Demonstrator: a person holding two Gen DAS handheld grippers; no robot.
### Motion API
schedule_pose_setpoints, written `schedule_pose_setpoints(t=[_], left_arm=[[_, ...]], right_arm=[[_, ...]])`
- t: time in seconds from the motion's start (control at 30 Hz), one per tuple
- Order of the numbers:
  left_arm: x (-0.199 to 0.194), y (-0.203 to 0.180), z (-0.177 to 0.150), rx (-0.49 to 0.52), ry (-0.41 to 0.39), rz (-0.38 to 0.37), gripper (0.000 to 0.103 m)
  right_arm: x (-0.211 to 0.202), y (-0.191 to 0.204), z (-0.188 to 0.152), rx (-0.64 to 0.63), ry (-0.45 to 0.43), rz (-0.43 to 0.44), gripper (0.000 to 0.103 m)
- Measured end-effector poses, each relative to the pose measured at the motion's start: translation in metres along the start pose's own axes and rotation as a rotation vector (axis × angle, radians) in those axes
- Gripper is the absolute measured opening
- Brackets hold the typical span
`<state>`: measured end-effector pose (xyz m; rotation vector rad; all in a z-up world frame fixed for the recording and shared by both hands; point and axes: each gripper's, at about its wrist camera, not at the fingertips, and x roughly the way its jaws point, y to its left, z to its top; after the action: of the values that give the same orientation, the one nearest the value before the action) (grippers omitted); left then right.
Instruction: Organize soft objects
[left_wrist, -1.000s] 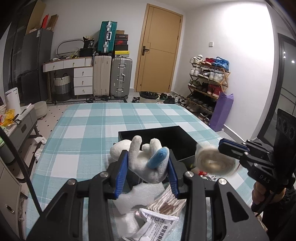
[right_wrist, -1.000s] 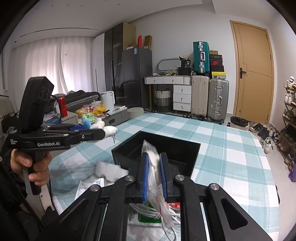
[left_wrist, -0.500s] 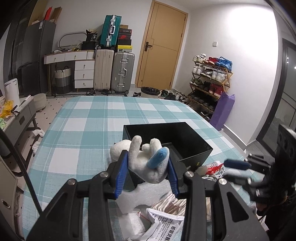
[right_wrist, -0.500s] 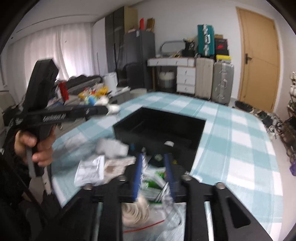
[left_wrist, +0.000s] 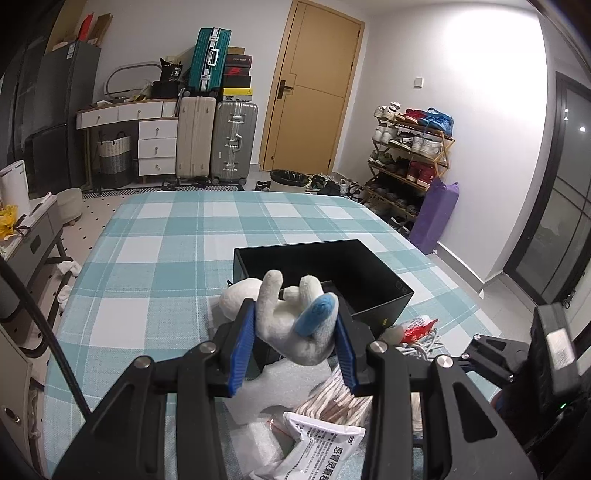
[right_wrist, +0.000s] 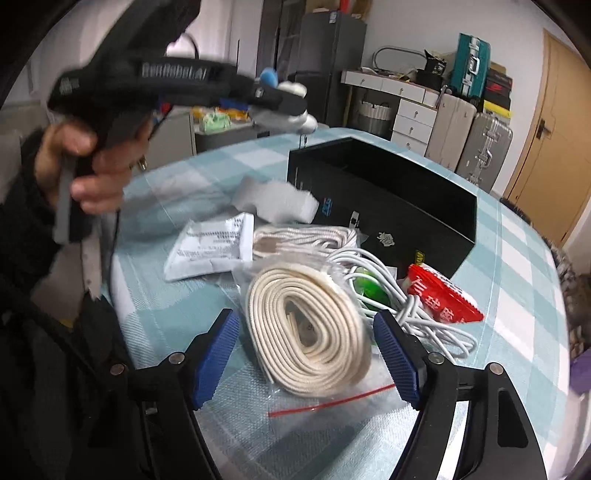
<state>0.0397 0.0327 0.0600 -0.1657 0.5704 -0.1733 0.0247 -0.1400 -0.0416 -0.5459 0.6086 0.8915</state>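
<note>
My left gripper's (left_wrist: 295, 341) blue ribbed fingers (left_wrist: 242, 345) are clamped on a white plush toy with a blue ear (left_wrist: 291, 321), which I hold in the air just in front of the open black rectangular box (left_wrist: 369, 273) on the teal-and-white checked tablecloth (left_wrist: 159, 258). In the right wrist view a hand (right_wrist: 86, 166) grips that tool's handle up at the left.

My right gripper's (right_wrist: 306, 354) fingers (right_wrist: 397, 360) stand well apart; they have just been opening. Between them, untouched by either pad, lies a coil of cream braided rope in a clear zip bag with a red seal strip (right_wrist: 306, 325), resting on the cloth.

Just beyond the coil I see a tangle of white cable (right_wrist: 417, 306) with something green under it, a red printed packet (right_wrist: 443, 299) to its right, and a second bundle of cream cord (right_wrist: 299, 238) toward the box. A white printed sachet (right_wrist: 212, 247) sits left of that, and a piece of white foam sheet (right_wrist: 280, 199) lies against the box's near corner. All of these sit outside the box, on its near side. From the left wrist view the part of the box interior I can see looks dark and bare.
</note>
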Motion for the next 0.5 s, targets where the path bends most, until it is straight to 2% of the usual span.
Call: schedule_pose_setpoints(t=[0.03,0.07,0.1,0.2,0.5], left_arm=[[-0.002,-0.001,0.000,0.000,-0.006,0.006,0.039],[-0.004,-0.002,-0.001,0.000,-0.007,0.009,0.039],[-0.006,-0.003,-0.001,-0.001,-0.009,0.013,0.039],[-0.010,-0.005,-0.001,0.003,-0.015,0.024,0.039],[-0.017,-0.006,0.011,0.013,-0.063,0.046,0.039]], right_arm=[[0.002,0.000,0.000,-0.012,0.000,-0.015,0.076],[0.004,0.002,0.001,-0.023,-0.003,-0.028,0.067],[0.005,0.003,0.000,-0.035,-0.003,-0.036,0.050],[0.003,-0.004,0.002,-0.011,-0.019,-0.010,0.037],[-0.041,-0.037,0.014,0.143,-0.216,0.023,0.035]])
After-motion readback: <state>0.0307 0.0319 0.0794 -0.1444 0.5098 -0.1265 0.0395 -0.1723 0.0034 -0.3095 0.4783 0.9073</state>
